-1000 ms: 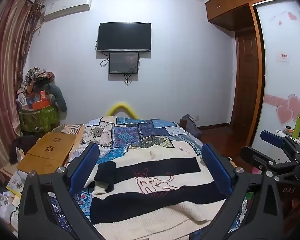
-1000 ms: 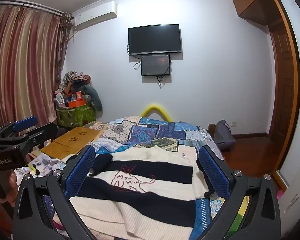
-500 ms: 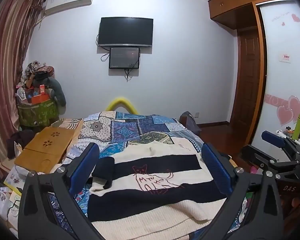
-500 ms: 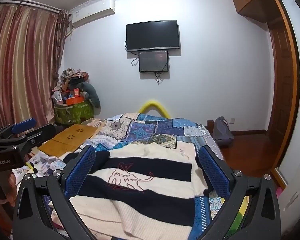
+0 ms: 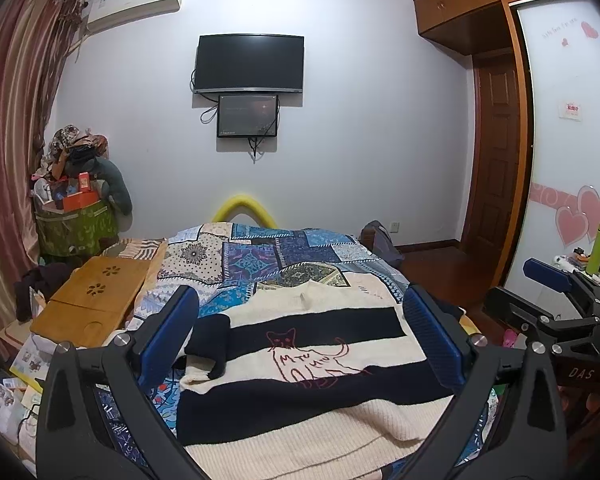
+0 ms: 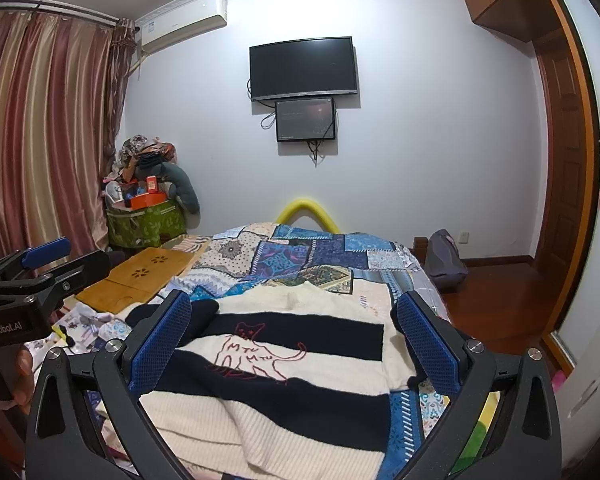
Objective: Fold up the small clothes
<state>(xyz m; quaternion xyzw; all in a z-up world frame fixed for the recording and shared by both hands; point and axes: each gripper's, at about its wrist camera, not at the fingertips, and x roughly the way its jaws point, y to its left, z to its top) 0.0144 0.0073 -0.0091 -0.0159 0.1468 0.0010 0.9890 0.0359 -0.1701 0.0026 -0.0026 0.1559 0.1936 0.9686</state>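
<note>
Sweater [image 5: 312, 364], cream and black striped with a red cat outline, lies spread flat on the bed [image 5: 268, 256], framed between my jaws in both views. I hold the left gripper [image 5: 300, 344] above it with jaws wide, gripping nothing; the right gripper [image 6: 292, 344] hangs likewise, jaws wide and empty. One black cuff [image 5: 210, 340] is folded over the sweater's left edge. Beyond, a wooden lap tray [image 5: 92, 300] sits beside the patchwork bedspread, and a television [image 5: 250, 64] hangs on the far wall.
</note>
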